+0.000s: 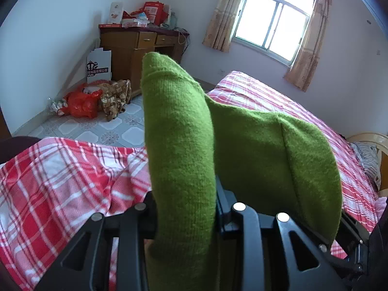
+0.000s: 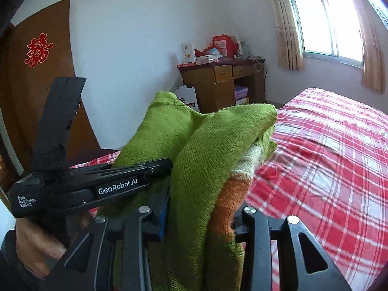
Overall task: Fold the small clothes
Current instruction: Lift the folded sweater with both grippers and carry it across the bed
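Green knit garment (image 1: pixel 184 145), both tongs clamped

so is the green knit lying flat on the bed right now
No, the green knit is bunched up and lifted above the plaid bed sheet, clamped in the right gripper with the left gripper also on it.

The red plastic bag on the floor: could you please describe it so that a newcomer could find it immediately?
Start at the wooden desk against the far wall, left of the window. On the tiled floor at its left foot lies a small heap; the red bag is its leftmost big item, below the white carton. Shiny and plain red, it differs from the brown patterned cloth beside it.
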A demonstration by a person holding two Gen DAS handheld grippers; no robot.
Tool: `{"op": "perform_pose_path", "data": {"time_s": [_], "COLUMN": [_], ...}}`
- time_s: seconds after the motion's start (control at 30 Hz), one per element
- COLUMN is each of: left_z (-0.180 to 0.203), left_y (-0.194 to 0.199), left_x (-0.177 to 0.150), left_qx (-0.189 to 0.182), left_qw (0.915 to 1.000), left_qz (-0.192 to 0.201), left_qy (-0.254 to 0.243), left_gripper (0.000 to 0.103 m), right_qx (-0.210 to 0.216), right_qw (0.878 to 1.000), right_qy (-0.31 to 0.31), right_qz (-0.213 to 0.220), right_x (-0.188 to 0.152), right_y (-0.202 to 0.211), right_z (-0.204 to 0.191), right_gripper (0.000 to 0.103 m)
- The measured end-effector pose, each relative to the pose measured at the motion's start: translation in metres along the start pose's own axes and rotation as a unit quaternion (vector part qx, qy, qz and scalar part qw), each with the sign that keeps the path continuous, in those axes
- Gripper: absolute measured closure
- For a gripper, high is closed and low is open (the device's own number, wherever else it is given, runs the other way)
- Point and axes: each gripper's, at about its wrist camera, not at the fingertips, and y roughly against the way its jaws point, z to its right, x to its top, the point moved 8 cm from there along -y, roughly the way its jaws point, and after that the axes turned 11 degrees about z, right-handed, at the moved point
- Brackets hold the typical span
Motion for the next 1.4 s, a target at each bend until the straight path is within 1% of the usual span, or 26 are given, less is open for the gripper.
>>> {"op": "perform_pose_path", "data": {"time_s": [0.13, 0.33, 0.5, 0.67, 0.8, 0.9, 0.97, 1.03, 1.13, 1.17, 1.23, 1.3, 1.4], "left_z": [0.004, 0.011, 0.009, 0.000, -0.004, -0.007, -0.009, -0.013, -0.023, -0.025, -0.026, -0.023, -0.019], "left_y": [-0.016, -0.034, -0.052, -0.063, -0.069, -0.074, -0.077, -0.083, -0.092, -0.095, -0.098, -0.097, -0.093], "left_x": [-0.002, -0.002, -0.006, -0.011, -0.014, -0.017, -0.018, -0.020, -0.023, -0.025, -0.026, -0.027, -0.026], "left_qx": [0.007, 0.012, 0.027, 0.036, 0.041, 0.041, 0.039, 0.037, 0.033, 0.031, 0.031, 0.037, 0.065], "left_qw": [0.9999, 0.9997, 0.9992, 0.9987, 0.9981, 0.9975, 0.9970, 0.9956, 0.9917, 0.9903, 0.9883, 0.9890, 0.9921], "left_qz": [-0.005, -0.012, -0.020, -0.036, -0.045, -0.055, -0.062, -0.073, -0.092, -0.099, -0.107, -0.108, -0.093], "left_qy": [-0.004, -0.017, -0.021, -0.006, 0.001, 0.015, 0.026, 0.045, 0.083, 0.093, 0.104, 0.094, 0.054], "left_gripper": [0.070, 0.070, 0.070, 0.070, 0.070, 0.069, 0.067, 0.061, 0.053, 0.052, 0.048, 0.045, 0.035], "right_qx": [-0.006, -0.017, -0.027, -0.033, -0.035, -0.033, -0.029, -0.023, -0.011, -0.008, 0.001, 0.012, 0.016], "right_qw": [1.000, 1.000, 1.000, 0.999, 0.998, 0.997, 0.995, 0.992, 0.984, 0.980, 0.973, 0.963, 0.961], "right_qy": [-0.010, -0.006, -0.007, -0.008, -0.025, -0.047, -0.067, -0.096, -0.148, -0.165, -0.203, -0.243, -0.251], "right_qz": [-0.003, -0.006, -0.014, -0.032, -0.041, -0.052, -0.063, -0.081, -0.102, -0.106, -0.111, -0.113, -0.111], "right_x": [-0.001, -0.005, -0.011, -0.020, -0.029, -0.036, -0.040, -0.046, -0.053, -0.055, -0.058, -0.062, -0.064], "right_y": [-0.017, -0.034, -0.053, -0.075, -0.088, -0.097, -0.102, -0.109, -0.118, -0.120, -0.125, -0.126, -0.123], "right_z": [0.014, 0.031, 0.049, 0.069, 0.084, 0.094, 0.102, 0.110, 0.123, 0.127, 0.135, 0.142, 0.140], "right_gripper": [0.065, 0.065, 0.065, 0.067, 0.067, 0.067, 0.067, 0.067, 0.065, 0.065, 0.064, 0.064, 0.064]}}
